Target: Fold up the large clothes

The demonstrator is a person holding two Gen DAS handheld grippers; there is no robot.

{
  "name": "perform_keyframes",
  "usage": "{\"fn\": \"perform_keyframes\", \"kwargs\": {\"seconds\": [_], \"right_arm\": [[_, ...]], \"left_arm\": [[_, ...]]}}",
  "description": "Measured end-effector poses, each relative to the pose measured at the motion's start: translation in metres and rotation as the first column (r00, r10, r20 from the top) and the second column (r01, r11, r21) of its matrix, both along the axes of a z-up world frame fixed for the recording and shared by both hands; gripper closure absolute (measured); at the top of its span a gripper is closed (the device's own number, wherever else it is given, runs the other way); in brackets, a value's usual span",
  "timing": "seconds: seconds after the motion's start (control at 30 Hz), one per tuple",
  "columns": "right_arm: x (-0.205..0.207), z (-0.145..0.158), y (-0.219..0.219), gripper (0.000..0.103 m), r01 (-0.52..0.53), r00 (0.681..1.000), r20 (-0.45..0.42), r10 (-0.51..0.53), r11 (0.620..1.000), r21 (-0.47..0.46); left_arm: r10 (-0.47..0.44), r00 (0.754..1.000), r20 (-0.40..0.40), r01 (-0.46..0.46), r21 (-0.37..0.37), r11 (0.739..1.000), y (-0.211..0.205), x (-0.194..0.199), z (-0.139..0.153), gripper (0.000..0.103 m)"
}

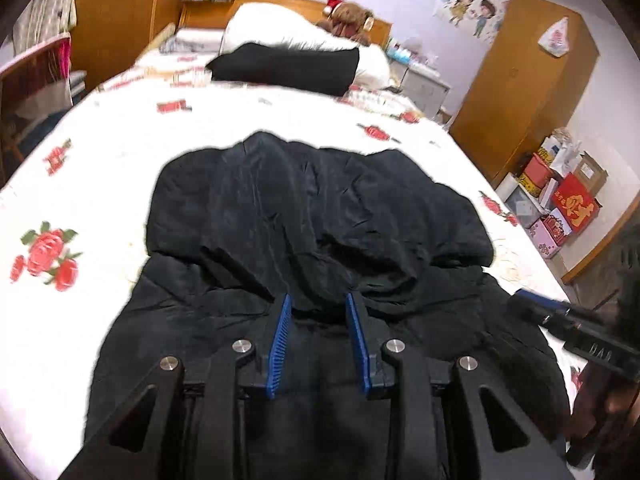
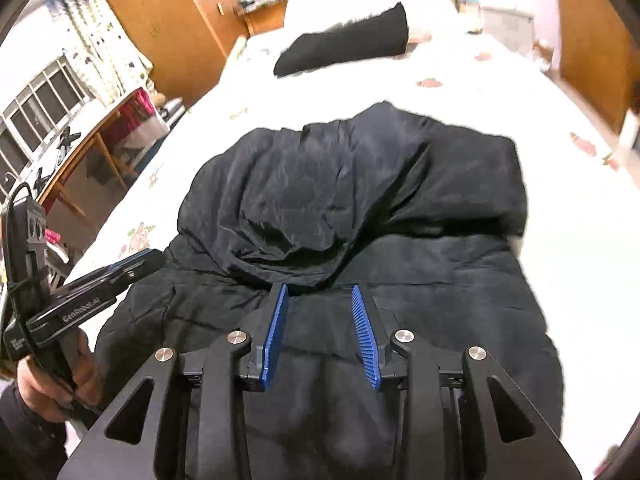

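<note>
The black coat (image 1: 316, 240) lies mid-frame on the floral bed (image 1: 80, 152), its hood folded down but the body apparently unfolded, while the left gripper (image 1: 318, 300) and right gripper (image 2: 320, 292) hover part-open, gripping nothing.

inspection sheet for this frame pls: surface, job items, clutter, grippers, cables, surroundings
Surface: bed with white rose-print sheet.
Job's things: black coat spread out, hood end toward the far side.
Clutter: second black garment against white pillow; teddy bear at headboard.
Grippers: left gripper open above coat; right gripper open above coat.
Cables: black cable on the left gripper's handle.
Surroundings: wooden wardrobe, stacked boxes, window.
</note>
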State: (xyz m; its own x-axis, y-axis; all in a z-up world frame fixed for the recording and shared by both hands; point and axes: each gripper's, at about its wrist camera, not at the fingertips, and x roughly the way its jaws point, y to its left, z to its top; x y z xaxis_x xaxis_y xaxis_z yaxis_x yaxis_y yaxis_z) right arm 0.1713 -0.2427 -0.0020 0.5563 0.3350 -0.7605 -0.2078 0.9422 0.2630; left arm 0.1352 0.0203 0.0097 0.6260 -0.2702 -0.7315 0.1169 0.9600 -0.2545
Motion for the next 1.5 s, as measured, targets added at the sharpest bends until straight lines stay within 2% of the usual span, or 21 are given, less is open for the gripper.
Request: {"fn": "perform_keyframes", "kwargs": {"seconds": [0.07, 0.17, 0.33, 0.5, 0.6, 0.63, 0.97, 1.2, 1.5], "right_arm": [[-0.021, 0.015, -0.009, 0.068, 0.020, 0.999, 0.049, -0.019, 1.000, -0.017], [-0.046, 0.025, -0.022, 0.068, 0.054, 0.995, 0.080, -0.051, 0.998, -0.031], [-0.076, 0.022, -0.043, 0.068, 0.089, 0.994, 0.070, -0.087, 0.996, -0.029], [-0.105, 0.011, -0.065, 0.068, 0.121, 0.992, 0.023, -0.121, 0.993, -0.001], [-0.115, 0.003, -0.076, 0.049, 0.147, 0.989, -0.010, -0.147, 0.988, 0.036], [-0.118, 0.002, -0.079, 0.049, 0.155, 0.988, -0.014, -0.155, 0.987, 0.047], [-0.116, -0.019, -0.112, 0.049, 0.244, 0.968, -0.079, -0.237, 0.964, 0.106], [-0.113, -0.034, -0.140, 0.049, 0.304, 0.949, -0.128, -0.289, 0.945, 0.121], [-0.107, -0.058, -0.154, 0.048, 0.321, 0.934, -0.216, -0.284, 0.934, 0.160]], "left_arm": [[-0.005, 1.000, 0.027, 0.005, 0.009, 1.000, 0.004, -0.015, 0.011, 0.064], [-0.003, 0.999, 0.050, 0.002, 0.019, 1.000, 0.012, -0.039, 0.019, 0.064], [0.023, 0.998, 0.053, -0.025, 0.036, 0.999, 0.024, -0.075, 0.020, 0.064], [0.063, 0.997, 0.048, -0.065, 0.046, 0.997, 0.042, -0.103, 0.019, 0.061], [0.087, 0.995, 0.042, -0.090, 0.051, 0.995, 0.052, -0.116, 0.016, 0.058], [0.093, 0.995, 0.039, -0.095, 0.052, 0.994, 0.055, -0.119, 0.014, 0.057], [0.168, 0.986, -0.002, -0.167, 0.076, 0.983, 0.083, -0.127, -0.005, 0.051], [0.208, 0.977, -0.046, -0.205, 0.063, 0.977, 0.103, -0.123, -0.022, 0.050], [0.238, 0.963, -0.129, -0.232, 0.059, 0.971, 0.118, -0.116, -0.051, 0.046]]}}
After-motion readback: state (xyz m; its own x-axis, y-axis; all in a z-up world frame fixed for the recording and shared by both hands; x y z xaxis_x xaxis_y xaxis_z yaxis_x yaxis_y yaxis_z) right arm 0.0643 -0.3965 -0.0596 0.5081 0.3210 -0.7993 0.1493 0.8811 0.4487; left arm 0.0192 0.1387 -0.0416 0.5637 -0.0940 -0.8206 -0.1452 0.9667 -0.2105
